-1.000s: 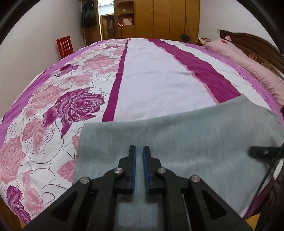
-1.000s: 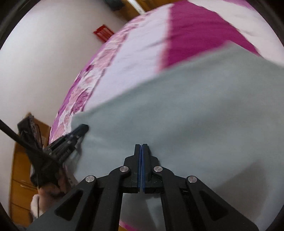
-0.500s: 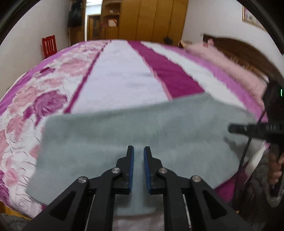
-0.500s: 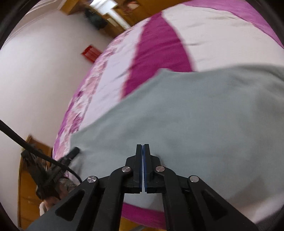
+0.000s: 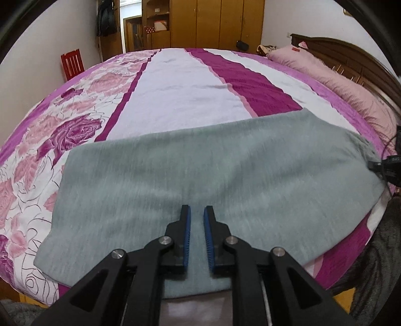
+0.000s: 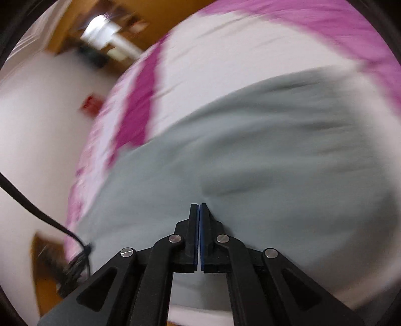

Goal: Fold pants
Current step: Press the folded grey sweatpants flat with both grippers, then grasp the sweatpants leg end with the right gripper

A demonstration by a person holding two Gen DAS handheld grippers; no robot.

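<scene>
Grey-green pants point(image 5: 225, 170) lie flat and crosswise on the near end of the bed, a long band from left to right. My left gripper point(image 5: 197, 208) hovers over their near middle, its blue pads a narrow gap apart with nothing between them. The right gripper point(image 6: 199, 205) is shut, pads pressed together, tips low over the pants point(image 6: 275, 150) beside a dark crease; blur hides whether any fabric is pinched. In the left wrist view the right gripper point(image 5: 383, 166) shows at the pants' right end.
The bed carries a purple, white and rose-print sheet point(image 5: 175, 90). A pink pillow point(image 5: 338, 82) and wooden headboard point(image 5: 356, 57) are at the right, a wardrobe point(image 5: 213, 22) and red chair point(image 5: 72, 64) beyond. The bed's near edge runs just below the pants.
The right gripper has swept fast to the right along the pants and rolled, staying shut. The left gripper has shifted slightly over the pants, its gap barely wider.
</scene>
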